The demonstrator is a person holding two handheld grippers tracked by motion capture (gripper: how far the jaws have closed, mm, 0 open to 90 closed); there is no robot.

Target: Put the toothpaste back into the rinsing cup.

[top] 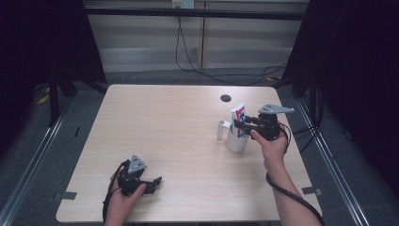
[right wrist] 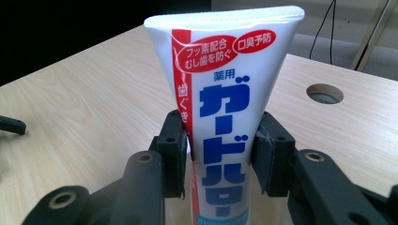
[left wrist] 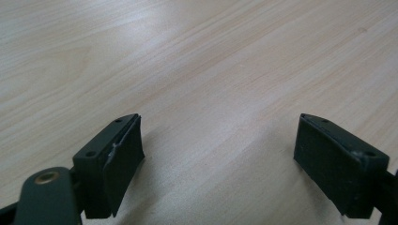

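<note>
Both pads of the right gripper point(right wrist: 221, 157) clamp the toothpaste tube point(right wrist: 225, 93); left gripper point(left wrist: 219, 164) gapes wide.

Bench point(top: 179, 136): light wood-grain top, rounded corners, round cable hole point(top: 226, 98) near the far right edge. White cup point(top: 236, 140) stands right of centre; small white upright piece point(top: 220, 130) just beside it, left. Left tool point(top: 151, 183) low at the near-left corner.

right gripper point(top: 241, 125) at toothpaste tube point(top: 240, 114) in cup point(top: 236, 140); left gripper point(top: 154, 181) on table point(top: 169, 122)
</note>
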